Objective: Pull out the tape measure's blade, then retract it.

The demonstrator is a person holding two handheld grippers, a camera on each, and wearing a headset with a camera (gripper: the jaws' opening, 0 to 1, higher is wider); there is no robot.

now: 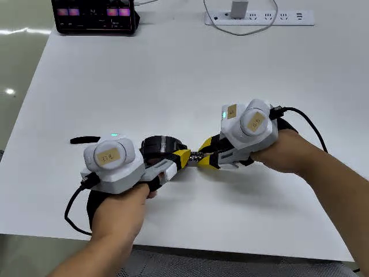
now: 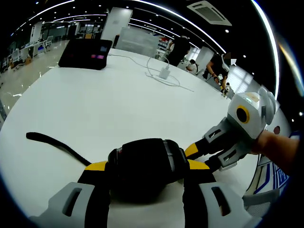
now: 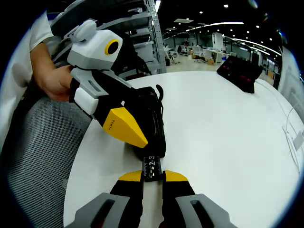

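- Far left: a black strap (image 1: 85,139) lies flat on the white table (image 1: 173,75) and runs toward the tape measure; whether the two are joined cannot be told.
- Left of centre: the left gripper (image 1: 173,161), held in the person's left hand (image 1: 118,210), points to the right along the tabletop. Its yellow-tipped jaws are clamped on either side of the black case of the tape measure (image 1: 160,147). In the left gripper view the case sits squarely between both jaws, touching each and resting on the table.
- Centre: a short length of blade (image 3: 152,166) projects from the case toward the right gripper, its printed graduations facing up. It bridges the small gap between the two sets of jaws.
- Right of centre: the right gripper (image 1: 207,158), held in the right hand (image 1: 282,150), points left, nose to nose with the left gripper. In the right gripper view its jaws are pinched together on the end of the blade, just beside the case.
- Far edge of the table: a dark device with pink-lit panels (image 1: 95,14) at left, a white power strip (image 1: 259,17) at right, both well apart from the grippers.
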